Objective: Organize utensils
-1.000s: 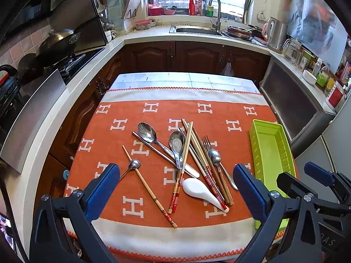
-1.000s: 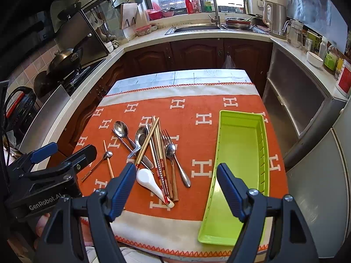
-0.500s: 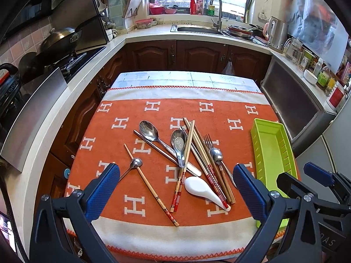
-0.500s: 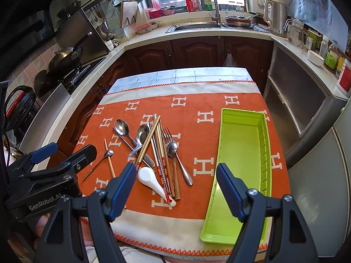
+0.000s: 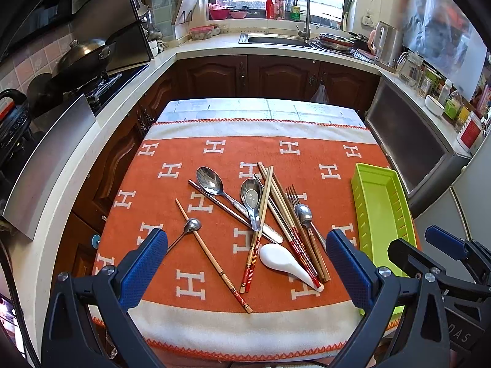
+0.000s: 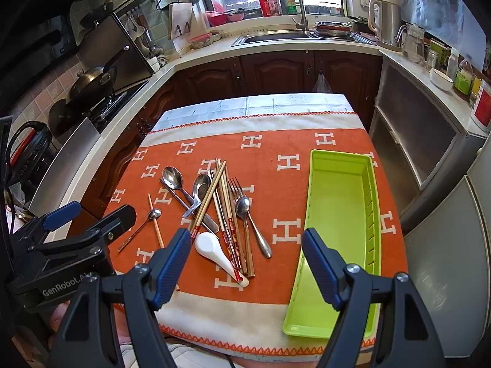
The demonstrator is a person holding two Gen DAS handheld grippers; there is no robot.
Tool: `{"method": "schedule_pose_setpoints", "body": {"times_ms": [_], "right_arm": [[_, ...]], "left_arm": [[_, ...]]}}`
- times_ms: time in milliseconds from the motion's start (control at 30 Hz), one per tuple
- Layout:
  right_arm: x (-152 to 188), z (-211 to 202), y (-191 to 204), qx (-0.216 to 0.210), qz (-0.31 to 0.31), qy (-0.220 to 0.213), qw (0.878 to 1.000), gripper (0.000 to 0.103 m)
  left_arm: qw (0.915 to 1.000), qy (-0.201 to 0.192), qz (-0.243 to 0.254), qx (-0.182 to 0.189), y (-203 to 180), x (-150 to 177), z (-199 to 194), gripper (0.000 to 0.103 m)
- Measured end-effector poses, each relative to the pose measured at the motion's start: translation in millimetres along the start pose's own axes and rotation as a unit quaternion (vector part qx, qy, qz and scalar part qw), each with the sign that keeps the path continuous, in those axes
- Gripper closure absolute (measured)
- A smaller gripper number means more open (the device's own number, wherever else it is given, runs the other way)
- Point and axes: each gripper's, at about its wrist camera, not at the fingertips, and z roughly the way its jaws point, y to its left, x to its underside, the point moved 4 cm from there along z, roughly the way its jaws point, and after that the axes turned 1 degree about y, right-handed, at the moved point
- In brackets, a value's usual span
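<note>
Since a second ago almost nothing on the table has shifted — the utensils lie in the same heap, and only the views have eased a little nearer and lower, so the near edge of the orange cloth [image 5: 307,159] shows more fully. The left gripper [image 5: 247,263] hangs spread wide and empty over the near edge of the table, and the right gripper [image 6: 245,263] is likewise wide apart and grasps nothing, hovering at the near edge between the heap and the green tray [image 6: 343,184]. The tray lies lengthwise along the right edge of the table, its near end at the cloth's white border, with nothing in it. The heap sits left of the table's middle: three large metal spoons — one [image 5: 210,181] farthest left, one [image 5: 251,194] in the middle, one [image 5: 303,213] to the right — one small spoon [image 5: 191,225] near the left edge of the heap, one white ceramic spoon [image 5: 282,259] nearest the front, and one fork [image 5: 293,191]. One chopstick [image 5: 211,254] lies apart on the left, touching the small spoon; the rest cross in a bundle [image 5: 288,214] too tangled to count.
</note>
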Motion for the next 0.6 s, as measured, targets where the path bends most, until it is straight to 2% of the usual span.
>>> {"method": "schedule_pose_setpoints", "body": {"times_ms": [600], "right_arm": [[2.3, 0.6, 2.5, -0.002, 0.000, 0.003, 1.000, 0.030]], "left_arm": [[0.9999, -0.001, 0.009, -0.012, 0.1, 5.8, -10.3, 0.001]]}}
